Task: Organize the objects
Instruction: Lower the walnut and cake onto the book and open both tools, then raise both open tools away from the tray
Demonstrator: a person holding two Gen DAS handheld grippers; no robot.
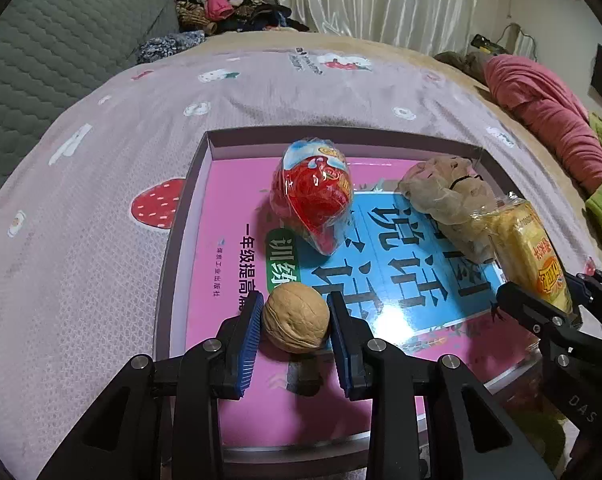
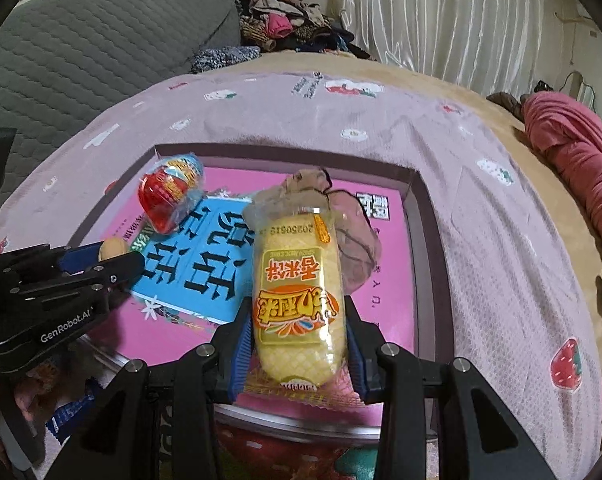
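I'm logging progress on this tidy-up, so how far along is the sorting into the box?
Already in the box: the red wrapped toy egg and a crumpled beige cloth bundle, both lying on the pink book. In hand: the left gripper holds a walnut, the right gripper a yellow snack packet, both over the box. Left: releasing those two.

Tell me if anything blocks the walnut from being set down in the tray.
Nothing visible does. The left hand-held gripper holds the walnut over the near part of the tray, above bare pink book cover. The red toy egg and the crumpled bag lie farther back.
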